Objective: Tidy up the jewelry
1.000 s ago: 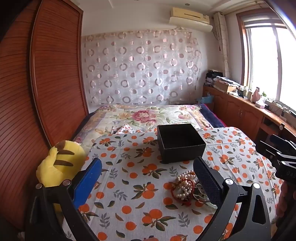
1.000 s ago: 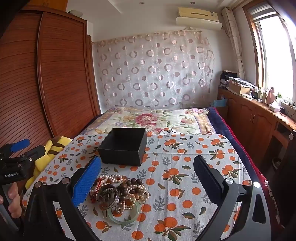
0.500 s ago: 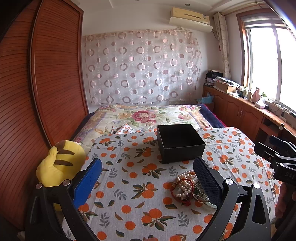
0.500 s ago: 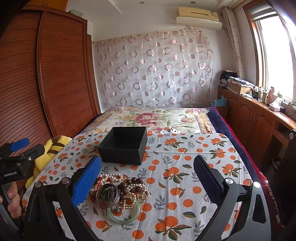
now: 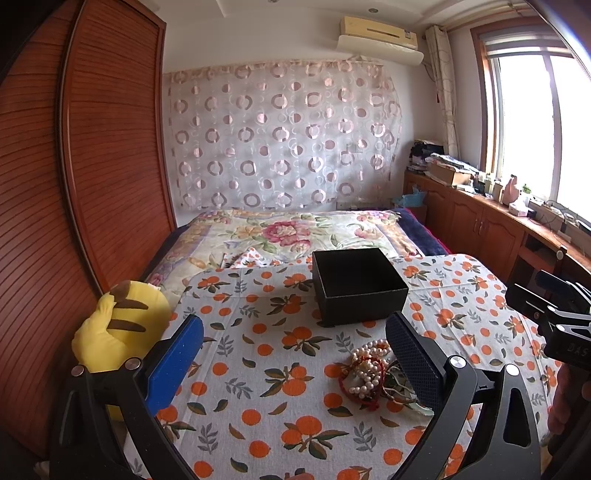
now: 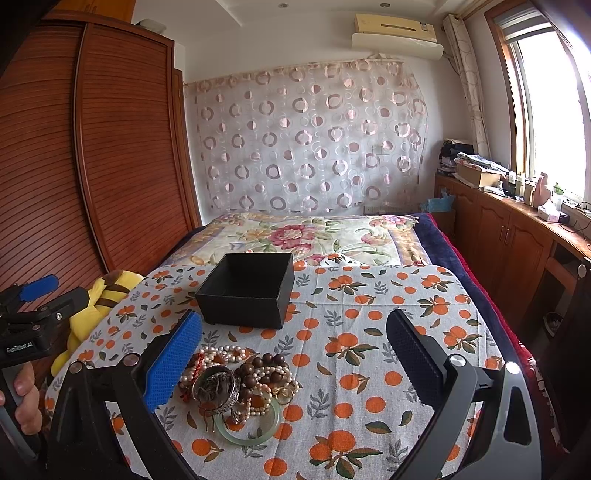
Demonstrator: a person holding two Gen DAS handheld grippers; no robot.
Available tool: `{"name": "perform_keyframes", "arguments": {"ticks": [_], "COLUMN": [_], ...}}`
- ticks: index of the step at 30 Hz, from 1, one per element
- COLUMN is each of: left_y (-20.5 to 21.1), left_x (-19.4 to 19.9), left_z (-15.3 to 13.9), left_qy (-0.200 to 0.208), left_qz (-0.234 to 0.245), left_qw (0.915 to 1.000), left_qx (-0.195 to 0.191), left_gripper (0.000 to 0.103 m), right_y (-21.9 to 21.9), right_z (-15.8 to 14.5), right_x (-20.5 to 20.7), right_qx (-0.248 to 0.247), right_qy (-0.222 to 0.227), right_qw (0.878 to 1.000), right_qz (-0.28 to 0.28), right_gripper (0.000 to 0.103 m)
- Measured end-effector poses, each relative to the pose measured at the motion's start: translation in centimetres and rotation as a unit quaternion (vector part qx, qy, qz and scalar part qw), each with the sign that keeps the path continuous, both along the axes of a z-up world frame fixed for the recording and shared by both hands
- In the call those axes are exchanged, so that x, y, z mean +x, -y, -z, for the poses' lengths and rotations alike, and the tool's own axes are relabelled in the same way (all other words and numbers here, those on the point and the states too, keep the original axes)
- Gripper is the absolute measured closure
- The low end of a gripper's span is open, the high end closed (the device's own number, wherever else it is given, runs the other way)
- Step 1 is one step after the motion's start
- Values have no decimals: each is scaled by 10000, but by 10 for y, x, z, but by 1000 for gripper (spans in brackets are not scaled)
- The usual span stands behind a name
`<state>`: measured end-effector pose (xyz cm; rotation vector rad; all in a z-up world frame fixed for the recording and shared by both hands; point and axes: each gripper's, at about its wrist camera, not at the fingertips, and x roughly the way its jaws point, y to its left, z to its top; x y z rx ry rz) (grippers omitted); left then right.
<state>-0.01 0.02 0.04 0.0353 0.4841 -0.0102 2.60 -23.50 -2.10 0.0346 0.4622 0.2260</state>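
Bedroom w/ a bed (image 6: 314,236); an orange-print cloth (image 6: 369,332) covers its near part and carries everything; nearest the cameras, both tongs hang over the cloth, spread wide, holding nothing; left tongs (image 5: 295,354) sit left of the jewelry pile (image 5: 369,373), its dark pad in front of the pile's right side; right tongs (image 6: 295,354) sit w/ the blue pad just beside the pile's left edge, whether touching I can't tell; in the right wrist view the pile (image 6: 240,384) shows pearl strands, a dark-bead bracelet (image 6: 264,365), a silver bangle (image 6: 216,387) and a pale green bangle (image 6: 249,428) at its near edge, all tangled and touching; a hand (image 6: 24,398) grips the left tool's handle at the frame's left; just beyond the pile, apart from it, stands a black box (image 6: 247,291), lidless, upright, nothing seen inside; a yellow plush toy (image 5: 118,325) lies at the cloth's left edge by the wooden wardrobe (image 5: 92,166); further back a floral quilt (image 6: 303,240), then a circle-pattern curtain (image 6: 306,140) on the wall w/ an AC unit (image 6: 397,35) above; wooden cabinets (image 6: 509,243) w/ clutter run under the window (image 6: 546,110) on the right.
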Motion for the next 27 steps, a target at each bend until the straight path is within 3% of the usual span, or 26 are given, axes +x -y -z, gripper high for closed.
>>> {"name": "perform_keyframes", "arguments": {"ticks": [27], "left_y": [1], "left_x": [-5], "left_z": [-4], "left_qy": [38], "left_qz": [2], "left_qw": [10000], "left_qx": [-5], "left_gripper": [8], "right_y": [0], "right_z": [1], "right_x": [-2], "right_qx": [-7], "right_qy": [13], "right_qw": [10000], "right_qz": [-3], "right_gripper": [2]}}
